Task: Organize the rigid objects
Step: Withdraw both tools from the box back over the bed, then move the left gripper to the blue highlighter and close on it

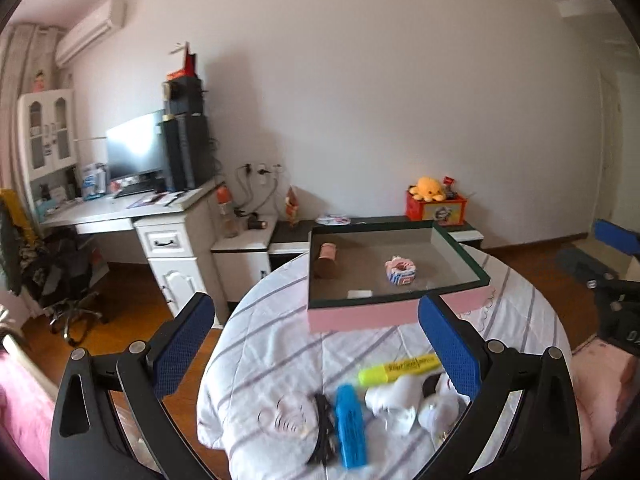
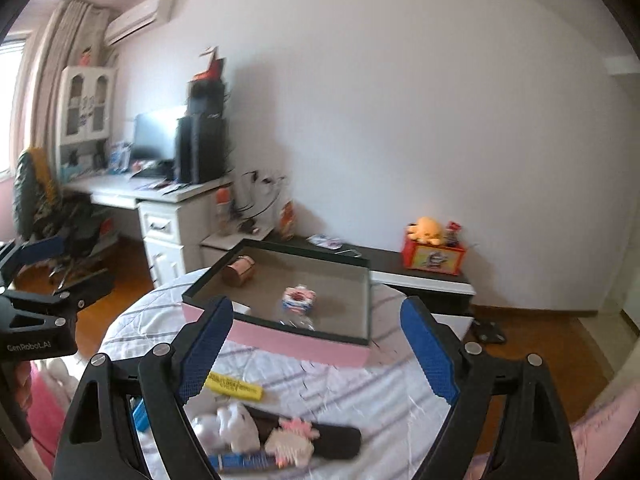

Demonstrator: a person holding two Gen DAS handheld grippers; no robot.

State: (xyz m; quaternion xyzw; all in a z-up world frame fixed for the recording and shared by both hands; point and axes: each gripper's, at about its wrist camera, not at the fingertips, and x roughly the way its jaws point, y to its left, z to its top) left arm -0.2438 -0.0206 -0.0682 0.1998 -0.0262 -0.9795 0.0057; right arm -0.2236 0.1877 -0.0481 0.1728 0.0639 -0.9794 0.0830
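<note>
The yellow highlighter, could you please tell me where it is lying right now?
The yellow highlighter lies on the striped cloth, in front of the pink box and just beyond the white soft toy.

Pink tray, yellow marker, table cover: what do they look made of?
Tray: likely matte cardboard; flat thin walls, pink outside, dark rim, dull grey floor.
Marker: likely smooth plastic; bright yellow body with printed label and slight sheen.
Table cover: soft fabric, seemingly quilted; white with grey stripes, puckers and folds at the edge.
</note>
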